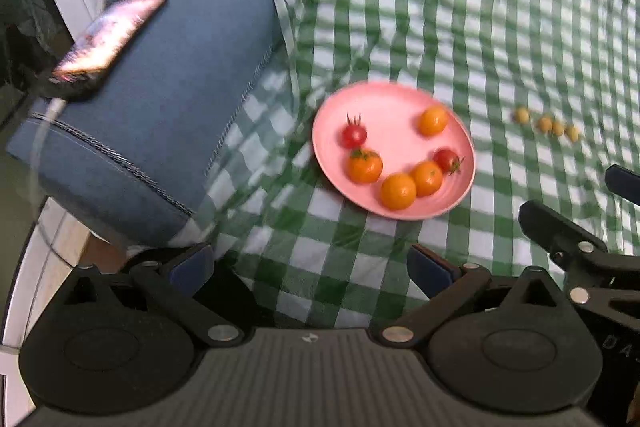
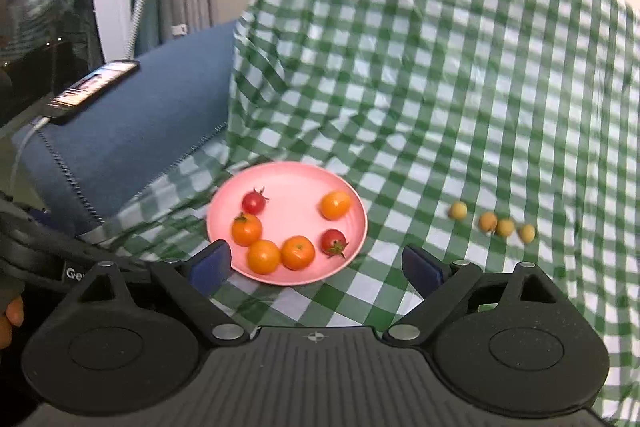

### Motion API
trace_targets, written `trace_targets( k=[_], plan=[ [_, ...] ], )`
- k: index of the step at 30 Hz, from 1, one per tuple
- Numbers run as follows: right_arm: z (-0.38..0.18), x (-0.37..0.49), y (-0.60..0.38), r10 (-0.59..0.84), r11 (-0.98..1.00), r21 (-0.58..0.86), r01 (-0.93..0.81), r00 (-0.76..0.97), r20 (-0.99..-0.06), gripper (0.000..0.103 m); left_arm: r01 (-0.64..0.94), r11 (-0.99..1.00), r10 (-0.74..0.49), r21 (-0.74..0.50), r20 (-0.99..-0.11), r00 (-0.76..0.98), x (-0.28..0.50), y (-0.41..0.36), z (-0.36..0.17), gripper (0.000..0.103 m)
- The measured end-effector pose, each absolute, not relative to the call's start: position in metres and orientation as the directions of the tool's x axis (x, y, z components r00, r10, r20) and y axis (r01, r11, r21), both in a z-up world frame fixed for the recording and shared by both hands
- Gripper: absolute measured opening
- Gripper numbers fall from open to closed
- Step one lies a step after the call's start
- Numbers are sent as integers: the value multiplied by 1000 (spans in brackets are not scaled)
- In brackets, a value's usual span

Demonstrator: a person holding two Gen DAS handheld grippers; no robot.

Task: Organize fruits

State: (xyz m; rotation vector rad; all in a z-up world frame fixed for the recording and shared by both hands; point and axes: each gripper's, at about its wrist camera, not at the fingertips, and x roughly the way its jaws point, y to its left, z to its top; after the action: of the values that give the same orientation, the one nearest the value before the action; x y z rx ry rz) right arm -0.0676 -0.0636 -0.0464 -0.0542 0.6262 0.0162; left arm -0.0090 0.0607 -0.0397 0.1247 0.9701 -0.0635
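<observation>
Black ribbed tool [image 1: 310, 267] bodies, blue fingertips [image 2: 210, 261], silver screws.

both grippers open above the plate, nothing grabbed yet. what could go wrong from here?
1. The round pink plate sits on wrinkled green-and-white checked cloth; a nudge from the open right gripper could tip or slide it.
2. The four small yellowish fruits lie loose on the cloth and may roll when touched.
3. The orange tomatoes touch each other, so the open left gripper may knock a neighbour.
</observation>
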Motion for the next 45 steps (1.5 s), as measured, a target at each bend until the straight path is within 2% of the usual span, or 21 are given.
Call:
trace_targets(
  k=[4, 16, 45],
  plan=[
    [-35, -89, -60, -11, 998, -54, -21, 847, -532, 94, 107, 992, -5, 73, -805, 593, -23, 62, -29, 103],
    [-30, -117, -72, -30, 1000, -14, 27, 856, -516, 95, 148, 986, -30, 81, -779, 626, -50, 51, -19, 103],
    [-64, -87, -91, -11, 998, 39, 44, 797, -604, 95, 168, 980, 10, 110, -862, 506, -19, 39, -53, 103]
  ],
)
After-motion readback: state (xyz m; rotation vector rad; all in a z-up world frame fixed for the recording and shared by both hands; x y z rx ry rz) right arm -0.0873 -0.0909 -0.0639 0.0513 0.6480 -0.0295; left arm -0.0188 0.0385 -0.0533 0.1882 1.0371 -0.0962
